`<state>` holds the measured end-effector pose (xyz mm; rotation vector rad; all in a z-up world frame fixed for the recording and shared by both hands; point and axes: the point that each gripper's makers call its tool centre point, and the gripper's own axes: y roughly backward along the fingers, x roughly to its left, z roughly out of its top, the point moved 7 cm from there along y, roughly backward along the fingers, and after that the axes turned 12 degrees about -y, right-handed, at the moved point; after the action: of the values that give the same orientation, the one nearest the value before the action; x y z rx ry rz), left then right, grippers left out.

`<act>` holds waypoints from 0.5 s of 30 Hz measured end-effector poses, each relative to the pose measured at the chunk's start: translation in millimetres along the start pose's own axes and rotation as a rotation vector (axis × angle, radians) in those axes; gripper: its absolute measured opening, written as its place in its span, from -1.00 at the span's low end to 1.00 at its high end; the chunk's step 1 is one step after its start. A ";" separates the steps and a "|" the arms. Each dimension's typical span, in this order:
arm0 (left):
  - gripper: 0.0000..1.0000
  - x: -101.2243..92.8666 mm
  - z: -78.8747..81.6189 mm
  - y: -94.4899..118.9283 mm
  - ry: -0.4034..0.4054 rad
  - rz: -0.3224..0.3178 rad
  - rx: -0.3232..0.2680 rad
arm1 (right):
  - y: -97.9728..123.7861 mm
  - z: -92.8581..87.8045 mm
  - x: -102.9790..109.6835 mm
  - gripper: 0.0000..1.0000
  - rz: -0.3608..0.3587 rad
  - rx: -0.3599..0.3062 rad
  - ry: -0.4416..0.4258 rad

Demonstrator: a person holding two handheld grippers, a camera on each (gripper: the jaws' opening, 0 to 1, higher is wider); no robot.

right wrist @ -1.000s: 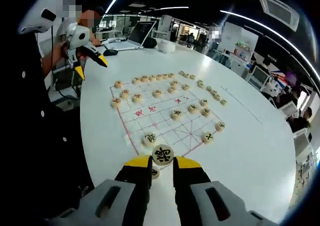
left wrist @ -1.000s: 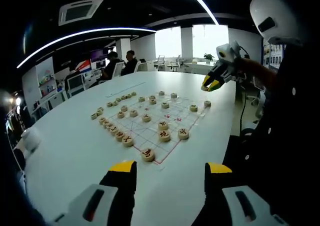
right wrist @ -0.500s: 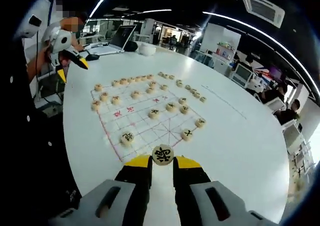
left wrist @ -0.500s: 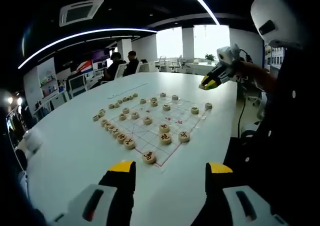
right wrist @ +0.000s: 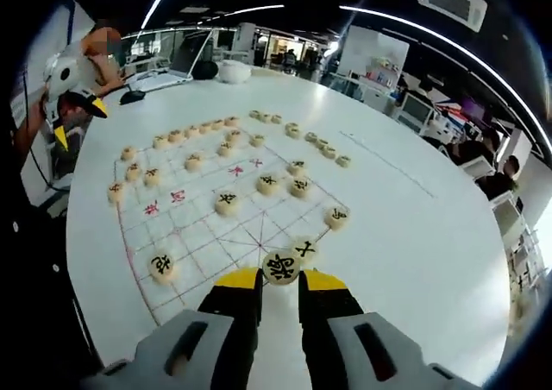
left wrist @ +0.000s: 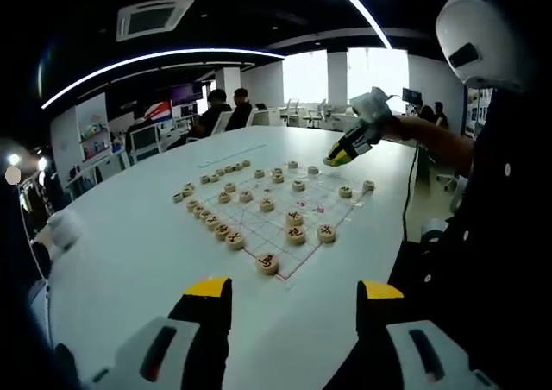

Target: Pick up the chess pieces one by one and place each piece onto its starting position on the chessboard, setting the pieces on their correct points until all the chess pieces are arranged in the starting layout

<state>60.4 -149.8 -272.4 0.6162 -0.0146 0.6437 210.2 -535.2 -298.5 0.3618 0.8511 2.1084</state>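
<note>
A paper chessboard (left wrist: 278, 207) with red lines lies on a white round table (left wrist: 129, 252); several round wooden pieces (left wrist: 267, 263) stand on it and in a row along its left edge. My left gripper (left wrist: 295, 290) is open and holds nothing, hanging short of the board's near corner. My right gripper (right wrist: 280, 278) is shut on a black-marked piece (right wrist: 280, 266), held just above the board's (right wrist: 194, 226) near edge, close to another black-marked piece (right wrist: 304, 249). In the left gripper view the right gripper (left wrist: 347, 146) hovers over the board's far right side.
A laptop (right wrist: 183, 60) and a white bowl-like object (right wrist: 233, 71) sit at the table's far end. The left gripper (right wrist: 73, 105) shows at upper left in a person's hand. People sit at desks (left wrist: 226, 110) beyond the table. A white object (left wrist: 65, 228) lies left.
My right gripper has carried the black-marked piece from beside the board's corner in over its near edge. The left gripper has shifted only slightly and stays open.
</note>
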 end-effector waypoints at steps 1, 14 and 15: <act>0.18 0.6 -0.5 0.2 0.002 0.001 0.000 | -3.5 -0.2 -0.5 -0.64 0.007 0.007 -0.006; 0.18 2.5 -5.2 2.2 0.009 0.007 0.007 | -17.8 -5.6 -0.7 -0.63 0.029 0.069 -0.032; 0.18 2.5 -5.3 2.0 0.008 0.006 0.009 | -17.8 -5.7 -0.8 -0.63 0.030 0.069 -0.033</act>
<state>60.4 -144.3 -275.2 0.6221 -0.0063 0.6525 218.2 -530.6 -314.8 0.4467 0.9059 2.0984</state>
